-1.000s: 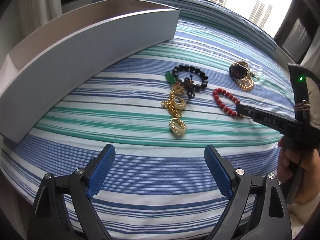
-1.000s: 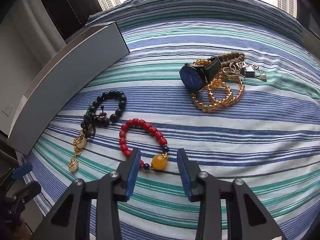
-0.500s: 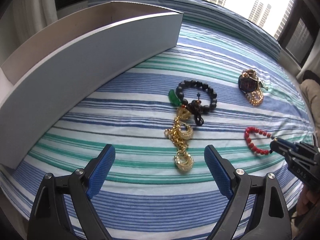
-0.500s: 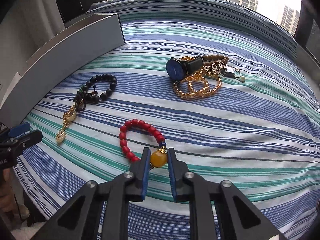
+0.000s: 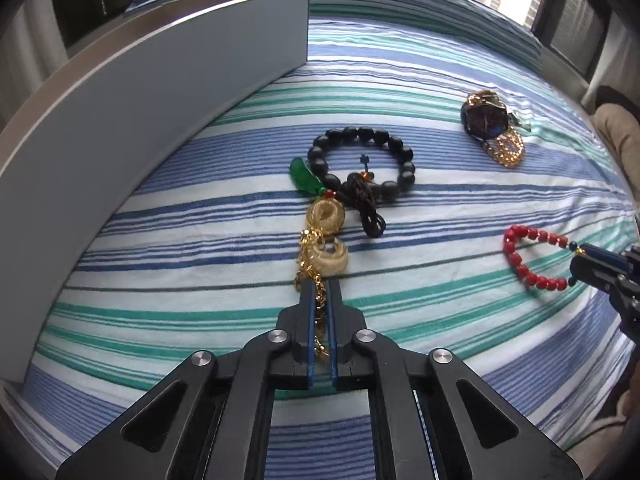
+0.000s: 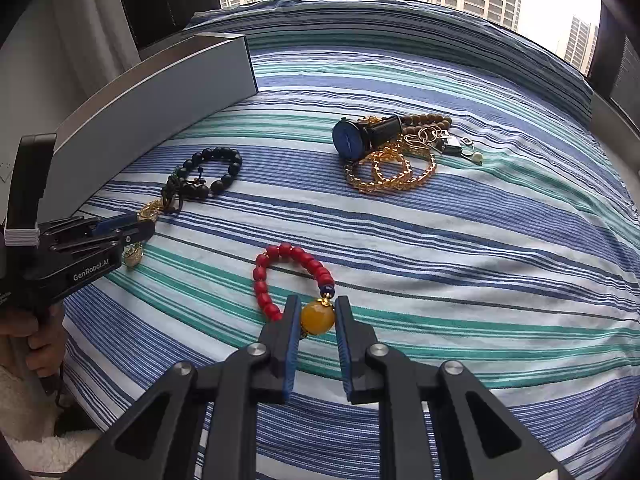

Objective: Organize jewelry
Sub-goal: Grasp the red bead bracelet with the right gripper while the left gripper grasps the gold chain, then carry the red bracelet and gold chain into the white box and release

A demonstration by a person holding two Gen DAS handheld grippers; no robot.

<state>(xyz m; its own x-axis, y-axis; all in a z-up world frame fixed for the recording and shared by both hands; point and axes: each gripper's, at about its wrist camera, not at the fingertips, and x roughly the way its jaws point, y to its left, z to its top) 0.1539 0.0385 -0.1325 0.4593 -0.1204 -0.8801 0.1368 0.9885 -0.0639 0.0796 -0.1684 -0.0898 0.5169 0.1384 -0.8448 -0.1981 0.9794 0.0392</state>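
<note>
Both claws are down on the blue, teal and white striped bedspread [image 5: 420, 80] at once. The left claw [image 5: 320, 292] has pinched almost fully closed on the gold chain with chunky gold charms [image 5: 326, 240], links showing in the thin slit between its blue pads. The right claw [image 6: 317, 312] is narrowed around the amber bead of the red beaded bracelet [image 6: 280, 272], both pads pressed against the bead's sides. Here's the worry on the left: that chain runs from the claw, low centre of the left view, straight up the frame, and its far end lies against the black beaded bracelet with its dark knotted cord and green pendant [image 5: 362, 160]. I can't tell whether they are joined or just tangled; either way, a quick lift looks likely to drag the black one along or let thin links slip through the pads. On the right, a round, smooth bead is a poor thing to pinch; it could squirt out, and the dangling loop would swing. That red loop lies flat, low centre of the right view, long axis running from the bead up and left. The long grey open-topped cardboard box [image 6: 152, 112], upper left, sits well away, so both carries are long. The blue-faced wristwatch on amber and gold chains [image 6: 352, 140] waits upper right.
</note>
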